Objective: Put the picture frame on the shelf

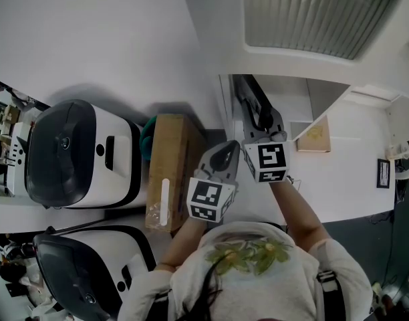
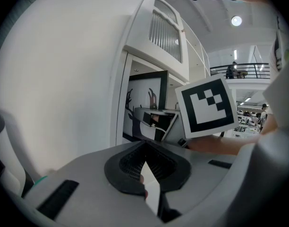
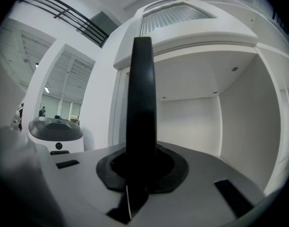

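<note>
The picture frame (image 3: 140,93) has a black border and stands edge-on between the jaws of my right gripper (image 3: 140,155), which is shut on it. In the left gripper view its face shows a dark silhouette print (image 2: 145,103), just behind the right gripper's marker cube (image 2: 208,105). From the head view the frame (image 1: 248,92) is held at the opening of the white shelf (image 1: 295,102), with my right gripper (image 1: 261,122) below it. My left gripper (image 1: 224,154) sits just left of the right one, its jaws (image 2: 144,148) shut on nothing.
Ahead of the frame is a white shelf compartment (image 3: 196,122). A tan picture (image 1: 315,136) leans in a compartment to the right. A cardboard box (image 1: 170,172) and two white dome-topped machines (image 1: 71,152) (image 1: 84,273) stand at the left. A ribbed panel (image 1: 318,12) tops the shelf.
</note>
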